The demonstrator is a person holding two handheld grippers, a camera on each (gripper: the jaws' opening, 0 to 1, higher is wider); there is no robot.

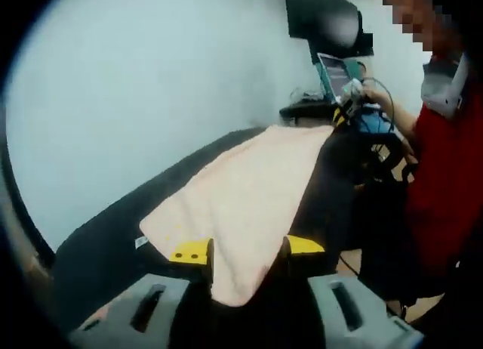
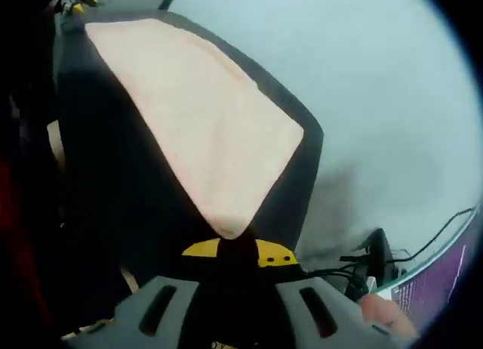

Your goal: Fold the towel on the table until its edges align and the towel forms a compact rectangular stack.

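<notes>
A: Any writing to read here?

B: None legible. In the left gripper view a small white tag [image 1: 141, 242] sits at the left corner of the pale peach terry-cloth towel [image 1: 249, 190], but its print is too small to make out. At the lower right of the right gripper view a purple screen [image 2: 441, 277] shows faint lines, also unreadable.

A: Where is the towel?

B: Spread flat on a dark, matte-covered table [image 1: 98, 247], running from the lower centre of the left gripper view toward the upper right. In the right gripper view it runs from the upper left down to a corner at lower centre.

A: And the grippers?

B: The left gripper [image 1: 247, 251], grey plastic with yellow tips, has the towel's near edge lying between its parted jaws; whether they press the cloth I cannot tell. The right gripper [image 2: 238, 251], same build, has its yellow tips drawn close together at the towel's corner, seemingly pinching it.

A: Texture?

B: The towel looks soft and nubby, the table cover smooth and dark, the wall [image 1: 151, 77] behind plain pale grey.

A: What else is around?

B: At the upper right of the left gripper view, a person in a red top [image 1: 441, 190] stands beside the table, with a dark monitor [image 1: 326, 20] and a small lit screen behind. Black cables [image 2: 355, 270] trail at the lower right of the right gripper view, next to a fingertip [image 2: 381, 310].
</notes>
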